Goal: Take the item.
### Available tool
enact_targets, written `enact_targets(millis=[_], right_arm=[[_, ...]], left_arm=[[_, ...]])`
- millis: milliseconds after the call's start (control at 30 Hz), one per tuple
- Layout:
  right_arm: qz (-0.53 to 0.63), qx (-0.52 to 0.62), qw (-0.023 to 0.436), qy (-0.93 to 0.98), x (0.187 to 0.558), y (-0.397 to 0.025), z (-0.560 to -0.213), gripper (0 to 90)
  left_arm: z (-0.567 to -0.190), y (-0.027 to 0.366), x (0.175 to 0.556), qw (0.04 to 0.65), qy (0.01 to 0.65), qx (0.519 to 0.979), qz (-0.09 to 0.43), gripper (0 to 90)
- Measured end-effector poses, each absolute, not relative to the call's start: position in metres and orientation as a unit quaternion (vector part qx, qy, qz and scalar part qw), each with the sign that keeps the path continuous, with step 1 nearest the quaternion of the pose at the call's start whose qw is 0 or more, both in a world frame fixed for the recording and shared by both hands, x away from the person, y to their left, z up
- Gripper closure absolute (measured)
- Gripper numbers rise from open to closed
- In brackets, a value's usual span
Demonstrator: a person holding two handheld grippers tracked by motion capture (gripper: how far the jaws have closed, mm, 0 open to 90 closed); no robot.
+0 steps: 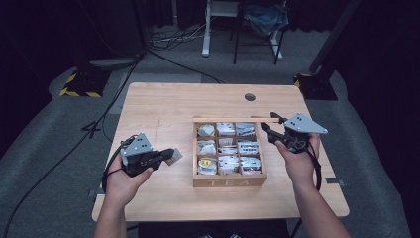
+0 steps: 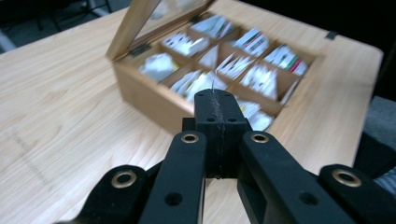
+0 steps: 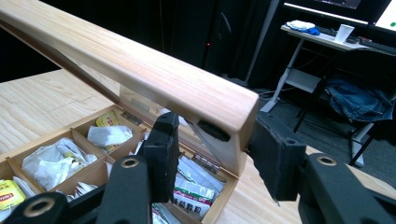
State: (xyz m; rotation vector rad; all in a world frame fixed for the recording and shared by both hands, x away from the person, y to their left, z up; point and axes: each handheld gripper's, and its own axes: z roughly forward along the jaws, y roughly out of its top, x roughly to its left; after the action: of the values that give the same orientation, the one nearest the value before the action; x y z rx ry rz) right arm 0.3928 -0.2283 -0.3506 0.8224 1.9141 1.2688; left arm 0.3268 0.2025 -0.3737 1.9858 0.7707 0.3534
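Note:
A wooden tea box (image 1: 230, 182) marked TEA stands right of the table's middle, its compartments full of tea bags. Its glass lid (image 1: 228, 119) is raised along the far side. My right gripper (image 1: 270, 122) is at the lid's right end. In the right gripper view its jaws (image 3: 217, 149) sit on either side of the lid's (image 3: 140, 70) corner, pressed against it. My left gripper (image 1: 168, 154) hovers left of the box, shut on a pale tea bag (image 1: 175, 156). In the left gripper view the shut jaws (image 2: 215, 100) point at the box (image 2: 140, 93) and the lid (image 2: 130, 23).
Bare wood (image 1: 148, 109) spreads left of and behind the box. A round cable hole (image 1: 250, 97) sits near the far edge. Beyond the table are floor cables (image 1: 173, 37), a yellow-striped stand base (image 1: 79, 84) and a chair with denim (image 1: 265, 17).

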Motion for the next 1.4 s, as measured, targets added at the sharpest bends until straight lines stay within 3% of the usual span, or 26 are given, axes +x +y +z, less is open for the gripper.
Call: enact_targets(millis=[567, 1400], right_arm=[[0.486, 0.316, 0.344, 0.739, 0.392, -0.229, -0.352, 53.2], [0.484, 0.315, 0.342, 0.741, 0.391, -0.229, -0.353, 53.2]], left_arm=[[-0.404, 0.226, 0.348, 0.437, 0.380, 0.801, 0.151, 89.8], [-0.445, 0.237, 0.370, 0.429, 0.430, 0.787, 0.108, 89.8]])
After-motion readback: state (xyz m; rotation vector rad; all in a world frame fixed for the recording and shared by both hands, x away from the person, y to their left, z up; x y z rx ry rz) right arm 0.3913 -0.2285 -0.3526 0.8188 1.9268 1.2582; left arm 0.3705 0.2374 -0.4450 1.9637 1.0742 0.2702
